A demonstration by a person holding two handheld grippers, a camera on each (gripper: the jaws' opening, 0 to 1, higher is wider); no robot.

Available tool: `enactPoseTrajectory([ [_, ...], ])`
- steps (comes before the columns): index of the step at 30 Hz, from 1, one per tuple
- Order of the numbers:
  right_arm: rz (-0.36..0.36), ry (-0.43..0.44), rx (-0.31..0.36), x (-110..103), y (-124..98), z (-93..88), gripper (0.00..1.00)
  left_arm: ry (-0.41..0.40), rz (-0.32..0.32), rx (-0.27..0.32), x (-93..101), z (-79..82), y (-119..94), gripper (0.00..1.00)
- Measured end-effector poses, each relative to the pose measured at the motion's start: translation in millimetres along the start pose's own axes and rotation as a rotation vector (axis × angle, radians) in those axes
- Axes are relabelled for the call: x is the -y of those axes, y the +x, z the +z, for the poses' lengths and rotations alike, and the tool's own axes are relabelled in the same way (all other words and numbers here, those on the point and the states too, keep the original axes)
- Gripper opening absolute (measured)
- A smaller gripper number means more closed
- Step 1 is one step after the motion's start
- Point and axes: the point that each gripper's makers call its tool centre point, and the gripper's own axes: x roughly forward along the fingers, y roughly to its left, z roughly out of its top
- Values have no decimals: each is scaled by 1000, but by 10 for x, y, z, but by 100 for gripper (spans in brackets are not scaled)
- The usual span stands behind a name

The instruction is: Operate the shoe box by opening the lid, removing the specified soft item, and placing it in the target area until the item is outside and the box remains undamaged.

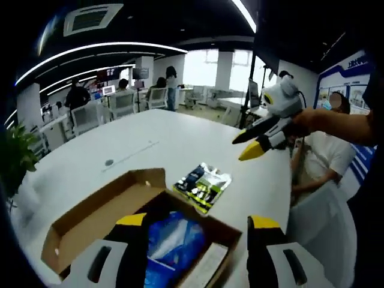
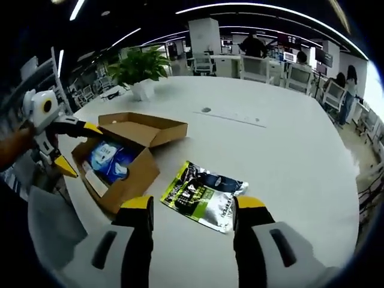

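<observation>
**Lid up, one pouch out, blue pack in the box**

On the white table (image 2: 288, 150) your shoe box (image 2: 129, 177) sits open, its lid (image 2: 147, 127) folded back to the far side. A blue soft pack (image 2: 108, 157) lies inside; a green-and-black foil pouch (image 2: 204, 195) lies flat on the table just right of the box.

Your left gripper (image 2: 71, 149) hangs over the box's left edge, jaws apart and holding nothing. Your right gripper (image 2: 192, 207) hovers above the pouch, jaws spread wide, empty.

The blue pack looks light, limp and likely slick, though its wrapping is blurred. Pinch it at a bunched upper fold, not a flat face, and lift straight up so the jaws don't snag the thin cardboard walls.
</observation>
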Motion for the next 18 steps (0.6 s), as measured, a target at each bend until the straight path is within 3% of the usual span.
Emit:
enactPoseTrajectory([
  [11,78,-69,5,-484,28,64,54,-25,88,46,-211,-130,-470,81],
  [18,118,-97,7,-671,124,100,54,-44,129,50,-273,-247,-676,90],
])
